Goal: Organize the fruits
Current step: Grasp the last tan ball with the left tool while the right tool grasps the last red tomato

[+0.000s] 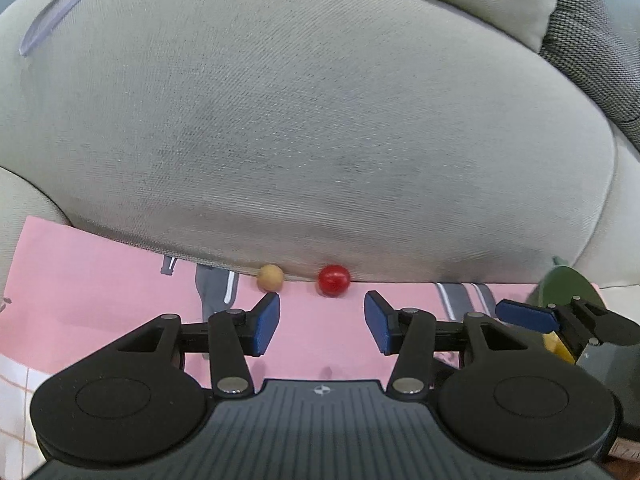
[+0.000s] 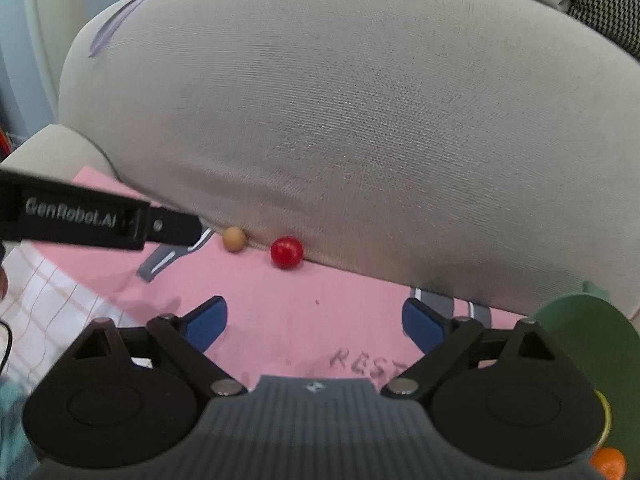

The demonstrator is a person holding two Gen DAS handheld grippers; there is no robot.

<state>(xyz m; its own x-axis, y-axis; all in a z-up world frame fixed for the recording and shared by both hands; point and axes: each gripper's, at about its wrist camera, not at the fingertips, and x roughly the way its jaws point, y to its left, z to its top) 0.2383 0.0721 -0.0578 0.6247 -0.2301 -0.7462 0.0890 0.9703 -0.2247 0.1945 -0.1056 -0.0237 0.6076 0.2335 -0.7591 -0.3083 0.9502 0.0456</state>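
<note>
L gripper half-open, R gripper wide, both empty; red ball + tan ball against cushion.

A broad grey-beige sofa cushion filled most of both views, its woven fabric darkened in patches. Beneath its lower edge lay a pink mat printed with grey cutlery shapes and faint lettering — partly hidden. A checked white cloth lay just beside the mat at the left. At the upper right sat a dark houndstooth fabric — touching the cushion.
</note>
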